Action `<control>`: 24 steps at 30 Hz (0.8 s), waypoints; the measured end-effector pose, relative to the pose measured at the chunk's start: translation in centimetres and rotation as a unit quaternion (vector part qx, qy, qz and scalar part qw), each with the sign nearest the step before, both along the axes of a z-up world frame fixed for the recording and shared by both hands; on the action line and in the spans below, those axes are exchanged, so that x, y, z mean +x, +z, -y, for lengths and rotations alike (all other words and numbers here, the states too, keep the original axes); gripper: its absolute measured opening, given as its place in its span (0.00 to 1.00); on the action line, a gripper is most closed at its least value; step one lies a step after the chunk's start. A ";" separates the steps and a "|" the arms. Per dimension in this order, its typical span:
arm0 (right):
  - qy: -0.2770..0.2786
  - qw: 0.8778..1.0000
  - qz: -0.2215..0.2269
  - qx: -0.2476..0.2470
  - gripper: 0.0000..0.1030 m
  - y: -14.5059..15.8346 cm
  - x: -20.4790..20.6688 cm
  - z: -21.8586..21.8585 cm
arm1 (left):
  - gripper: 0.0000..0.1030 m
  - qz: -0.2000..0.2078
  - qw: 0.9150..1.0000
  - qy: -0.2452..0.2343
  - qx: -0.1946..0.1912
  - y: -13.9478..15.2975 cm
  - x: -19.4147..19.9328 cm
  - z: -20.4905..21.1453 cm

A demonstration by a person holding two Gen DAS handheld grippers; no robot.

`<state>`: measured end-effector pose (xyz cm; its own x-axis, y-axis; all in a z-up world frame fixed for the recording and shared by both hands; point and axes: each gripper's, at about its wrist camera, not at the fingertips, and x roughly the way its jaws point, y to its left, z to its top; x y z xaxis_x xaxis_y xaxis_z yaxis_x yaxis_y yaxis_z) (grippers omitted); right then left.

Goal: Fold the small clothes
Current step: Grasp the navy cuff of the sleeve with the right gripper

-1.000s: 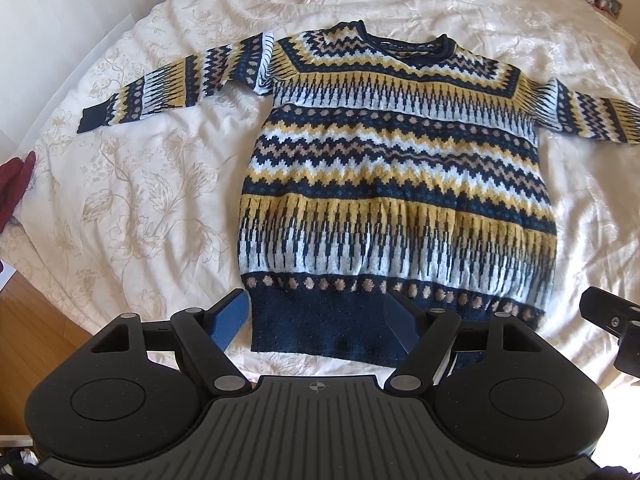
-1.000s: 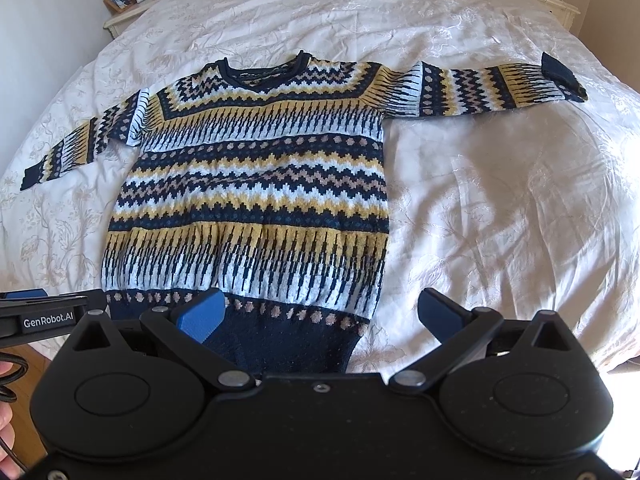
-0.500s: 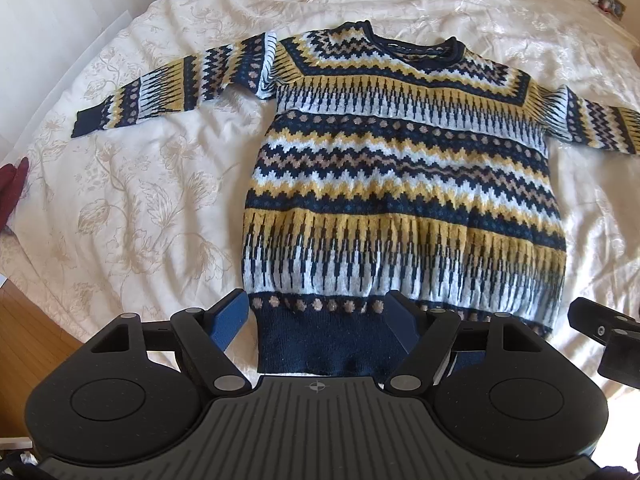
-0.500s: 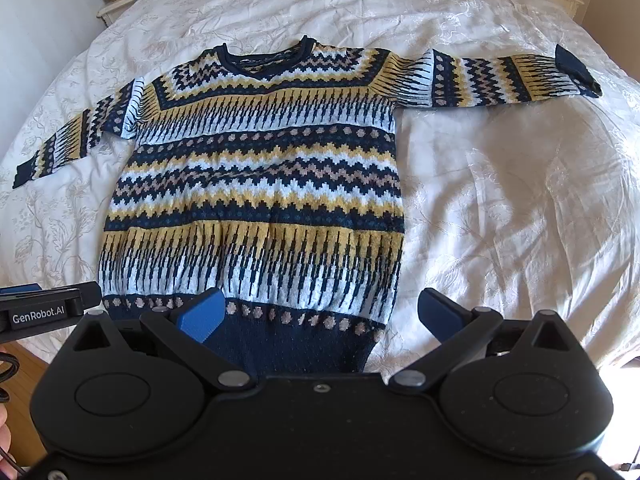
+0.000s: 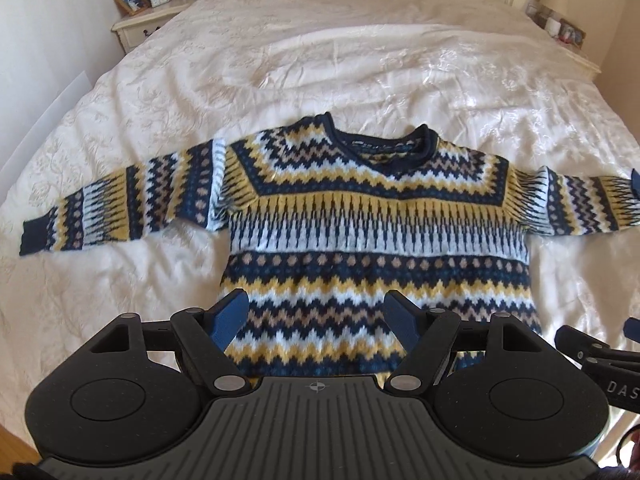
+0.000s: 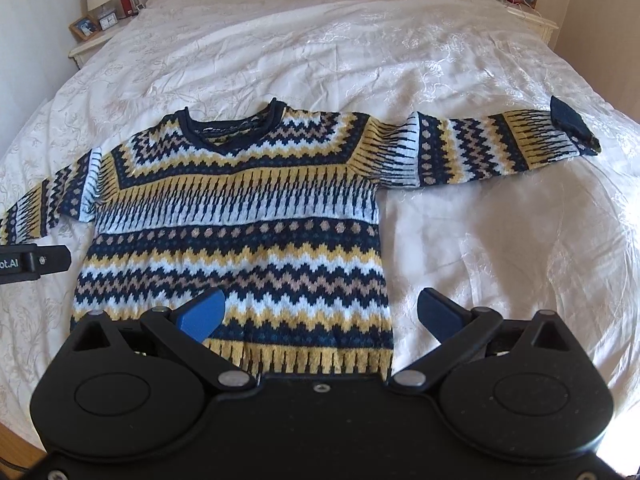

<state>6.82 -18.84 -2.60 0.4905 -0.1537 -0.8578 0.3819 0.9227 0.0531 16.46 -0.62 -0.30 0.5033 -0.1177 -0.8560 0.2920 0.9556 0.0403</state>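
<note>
A small knitted sweater (image 5: 376, 232) (image 6: 240, 216) in navy, yellow, white and tan zigzags lies flat on the white bed, front up, neck away from me, both sleeves spread sideways. My left gripper (image 5: 318, 320) hovers open over the lower left half of its body, nothing between the blue fingers. My right gripper (image 6: 320, 314) hovers open over the body's lower right edge, its left finger above the knit, its right finger above bare bedspread. Each view shows the other gripper's tip at its side edge. The hem is hidden under the gripper bodies.
The white embroidered bedspread (image 5: 360, 60) (image 6: 500, 240) stretches around the sweater. A nightstand (image 5: 148, 24) (image 6: 88, 46) with a lamp, clock and photo frame stands far left. Another nightstand (image 6: 528, 16) with small items stands far right. Wooden floor (image 5: 12, 452) shows at the near left corner.
Both grippers have moved forward over the sweater, from above its navy hem to above its mid body. The hem has slid out of sight; headboard and nightstands came into view. Jaws unchanged.
</note>
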 end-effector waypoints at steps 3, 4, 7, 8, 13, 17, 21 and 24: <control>-0.019 0.999 -0.014 -0.032 0.99 -0.5 1.5 1.2 | 0.71 0.009 0.999 -0.045 0.012 -0.5 1.3 1.4; -0.022 0.999 -0.021 -0.039 0.98 -0.8 2.0 1.8 | 0.71 0.011 0.998 -0.060 0.013 -0.8 1.7 1.7; -0.037 0.998 -0.031 -0.050 0.83 -1.1 3.1 3.8 | 0.71 -0.003 0.997 -0.083 0.001 -1.4 2.6 2.4; -0.041 0.997 -0.036 -0.052 0.81 -1.4 3.4 4.6 | 0.71 -0.016 0.997 -0.081 -0.003 -1.6 3.0 2.6; -0.052 0.996 -0.037 -0.068 0.75 -1.5 5.3 9.8 | 0.71 -0.050 0.996 -0.070 -0.037 -2.3 3.8 2.9; -0.057 0.996 -0.019 -0.070 0.74 -0.9 6.9 15.6 | 0.70 -0.056 0.997 -0.036 -0.039 -2.6 4.1 3.5; -0.060 0.996 -0.008 -0.060 0.71 -1.1 8.0 21.9 | 0.70 -0.059 0.997 0.005 -0.039 -2.4 4.3 3.8; -0.070 0.997 -0.002 -0.041 0.69 -1.4 8.6 26.6 | 0.70 -0.059 0.997 0.027 -0.039 -2.2 4.3 4.1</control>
